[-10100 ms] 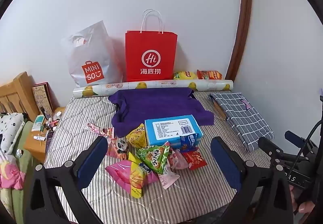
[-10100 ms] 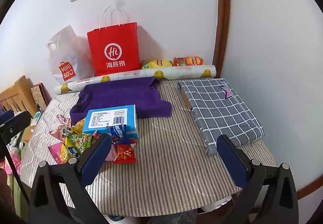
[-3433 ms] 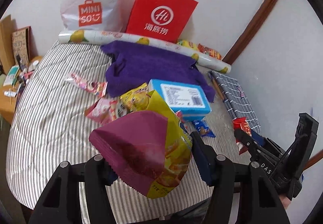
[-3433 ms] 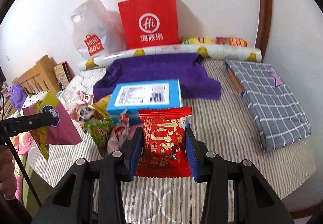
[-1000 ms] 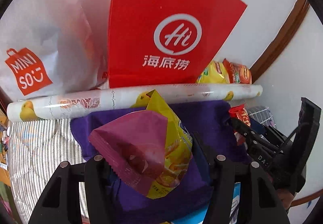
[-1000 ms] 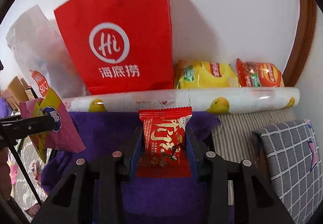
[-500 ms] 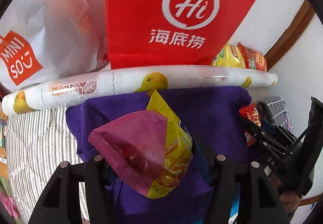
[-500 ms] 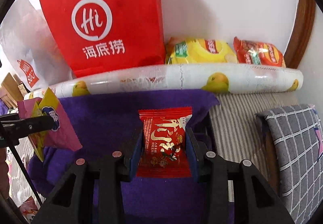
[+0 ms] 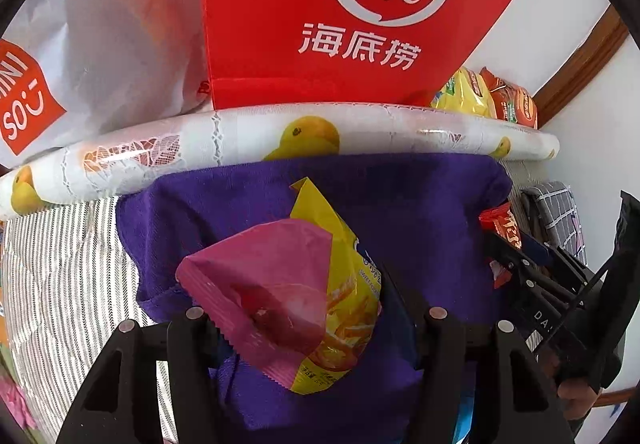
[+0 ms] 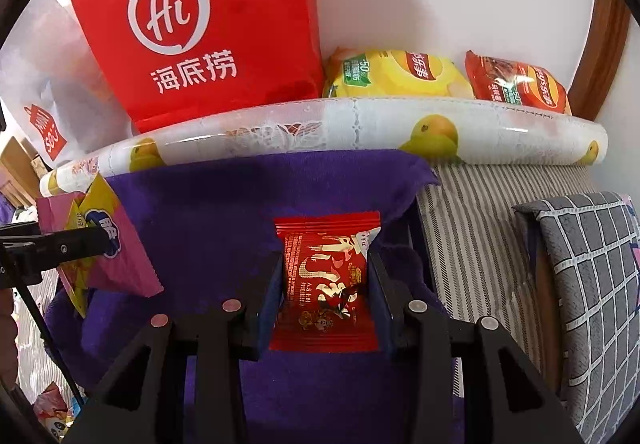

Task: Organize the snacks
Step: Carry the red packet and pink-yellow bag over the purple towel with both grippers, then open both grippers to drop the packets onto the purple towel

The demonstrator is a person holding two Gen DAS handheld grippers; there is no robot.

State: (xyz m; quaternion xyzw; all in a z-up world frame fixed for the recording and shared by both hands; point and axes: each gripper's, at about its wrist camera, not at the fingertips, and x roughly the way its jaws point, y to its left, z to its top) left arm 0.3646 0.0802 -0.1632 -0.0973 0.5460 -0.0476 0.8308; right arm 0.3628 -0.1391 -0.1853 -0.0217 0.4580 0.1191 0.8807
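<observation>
Left gripper (image 9: pixel 298 300): clamped on the pink-and-yellow crinkly foil snack bag (image 9: pixel 288 292), black fingers pressed in from both sides of the bag.
Pink-and-yellow bag: long axis runs forward and up from the fingers, its yellow corner pointing toward the wall; held in the air above the purple terry towel (image 9: pixel 400 204).
Right gripper (image 10: pixel 326 296): closed on the small red foil snack packet (image 10: pixel 326 284), blue pads (image 10: pixel 378 296) against its two side edges.
Red packet: upright, long axis along the fingers, crimped top edge pointing away toward the wall; also over the purple towel.
Gripper pose: both aim forward and slightly down, side by side; each shows at the edge of the other's view.
Beyond the towel: a white plastic roll printed with yellow ducks (image 10: pixel 360 124) lies crosswise.
Behind the roll: a red paper carrier bag with a white logo (image 9: pixel 340 12), a translucent white plastic shopping bag (image 9: pixel 100 24), a yellow crisp bag (image 10: pixel 396 74) and a red-orange crisp bag (image 10: pixel 516 82).
Right side: a grey checked folded cloth (image 10: pixel 592 284) on the striped table cover (image 10: pixel 476 236).
</observation>
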